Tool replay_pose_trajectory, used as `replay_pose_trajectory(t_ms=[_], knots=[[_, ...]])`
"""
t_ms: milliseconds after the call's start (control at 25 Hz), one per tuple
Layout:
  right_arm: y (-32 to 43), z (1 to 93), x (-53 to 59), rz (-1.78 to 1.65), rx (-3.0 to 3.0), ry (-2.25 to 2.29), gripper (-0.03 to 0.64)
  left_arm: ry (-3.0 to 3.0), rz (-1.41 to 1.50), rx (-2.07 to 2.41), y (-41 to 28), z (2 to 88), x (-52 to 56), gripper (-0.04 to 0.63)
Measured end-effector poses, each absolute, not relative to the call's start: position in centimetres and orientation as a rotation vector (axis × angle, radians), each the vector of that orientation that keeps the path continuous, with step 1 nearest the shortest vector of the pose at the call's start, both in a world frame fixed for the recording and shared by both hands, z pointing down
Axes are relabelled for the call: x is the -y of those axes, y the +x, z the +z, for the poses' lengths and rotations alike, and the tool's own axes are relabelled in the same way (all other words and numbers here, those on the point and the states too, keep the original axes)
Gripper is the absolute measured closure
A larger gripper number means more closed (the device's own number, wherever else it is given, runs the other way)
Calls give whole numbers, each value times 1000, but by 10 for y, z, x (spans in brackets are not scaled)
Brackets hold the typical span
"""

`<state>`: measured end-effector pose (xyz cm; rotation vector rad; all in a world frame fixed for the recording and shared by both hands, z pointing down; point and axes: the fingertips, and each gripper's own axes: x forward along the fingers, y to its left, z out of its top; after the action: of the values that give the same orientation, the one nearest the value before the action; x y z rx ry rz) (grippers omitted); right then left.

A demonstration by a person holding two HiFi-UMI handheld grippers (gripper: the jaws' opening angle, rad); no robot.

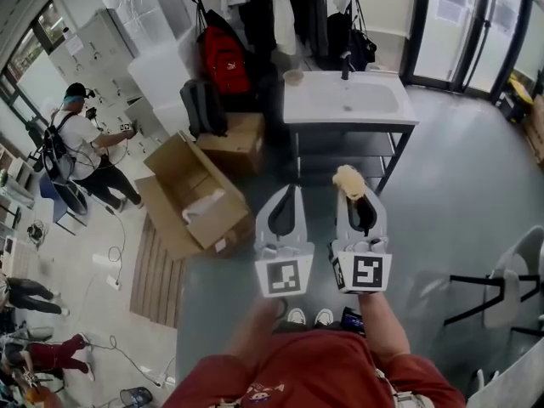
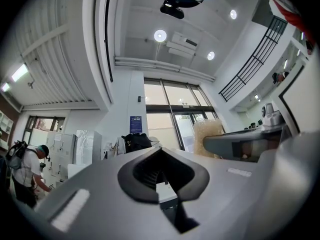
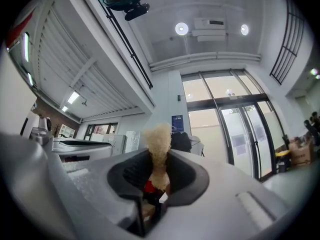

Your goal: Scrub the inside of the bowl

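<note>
In the head view my two grippers are held side by side over the grey floor, well short of the white sink point(image 1: 378, 117). The left gripper point(image 1: 287, 190) is shut with nothing between its jaws; in the left gripper view its dark pads point(image 2: 161, 153) meet. The right gripper point(image 1: 354, 195) is shut on a pale yellow scrubbing sponge point(image 1: 348, 180) that sticks up past the fingertips. The same sponge point(image 3: 157, 140) stands pinched between the dark pads in the right gripper view, and shows as a sponge point(image 2: 206, 133) off to the right in the left gripper view. A small tan bowl point(image 1: 293, 76) sits on the sink's left corner.
A black faucet point(image 1: 346, 61) stands at the sink's back. Open cardboard boxes point(image 1: 191, 198) lie on the floor to the left, with a red backpack point(image 1: 223, 58) and dark bags behind. A person point(image 1: 81, 138) works at far left. A chair point(image 1: 501, 287) stands at right.
</note>
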<state>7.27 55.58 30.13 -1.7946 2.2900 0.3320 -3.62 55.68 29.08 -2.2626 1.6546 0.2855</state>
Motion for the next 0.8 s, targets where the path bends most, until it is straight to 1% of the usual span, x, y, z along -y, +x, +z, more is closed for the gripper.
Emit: replay_pose_trajectory(t_ms=[320,800], knots=[[108,306,-550,306,-2299,-1752,541,-2227,232,-1667,-1,295,-555,589],[121,320,-531,279,-2329,-1704,541,-2220,233,-1690,19,308,-536,589]])
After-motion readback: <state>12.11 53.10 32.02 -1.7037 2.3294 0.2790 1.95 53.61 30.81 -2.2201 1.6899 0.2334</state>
